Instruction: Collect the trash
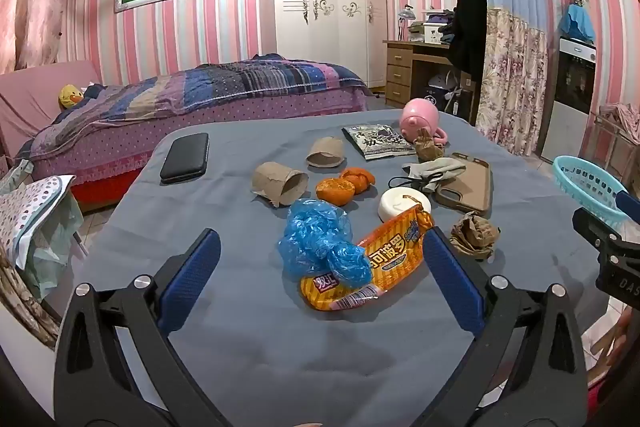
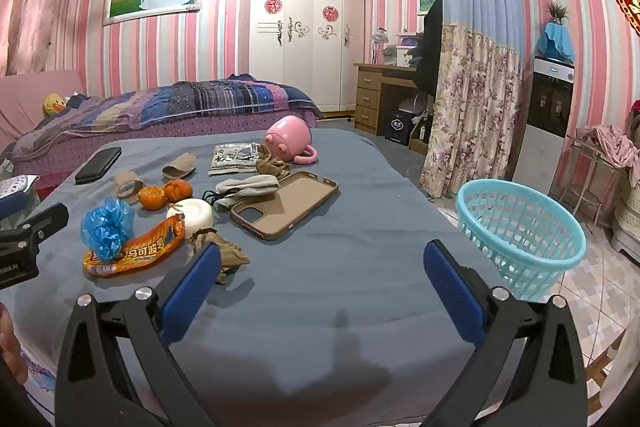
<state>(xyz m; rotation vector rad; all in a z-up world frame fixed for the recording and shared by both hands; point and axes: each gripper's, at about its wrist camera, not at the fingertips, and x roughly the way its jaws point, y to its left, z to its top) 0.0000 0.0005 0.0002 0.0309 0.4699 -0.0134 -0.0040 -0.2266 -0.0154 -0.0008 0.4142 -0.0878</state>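
Observation:
Trash lies on the blue-grey tablecloth (image 1: 240, 307): a crumpled blue plastic bag (image 1: 320, 243), an orange snack wrapper (image 1: 380, 263), a crumpled brown paper (image 1: 474, 235), two cardboard tubes (image 1: 280, 183), orange peels (image 1: 344, 185) and another brown wad (image 1: 426, 145). My left gripper (image 1: 320, 267) is open, its fingers either side of the bag and wrapper. My right gripper (image 2: 322, 275) is open and empty over bare cloth; the brown paper (image 2: 224, 253) lies by its left finger. A turquoise basket (image 2: 520, 231) stands at the table's right edge.
Also on the table: a black phone (image 1: 186, 157), a tan phone case (image 1: 466, 183), a white bowl (image 1: 404, 203), grey cloth with a black cord (image 1: 432, 171), a printed packet (image 1: 378, 141) and a tipped pink mug (image 1: 420, 117). A bed (image 1: 180, 107) stands behind.

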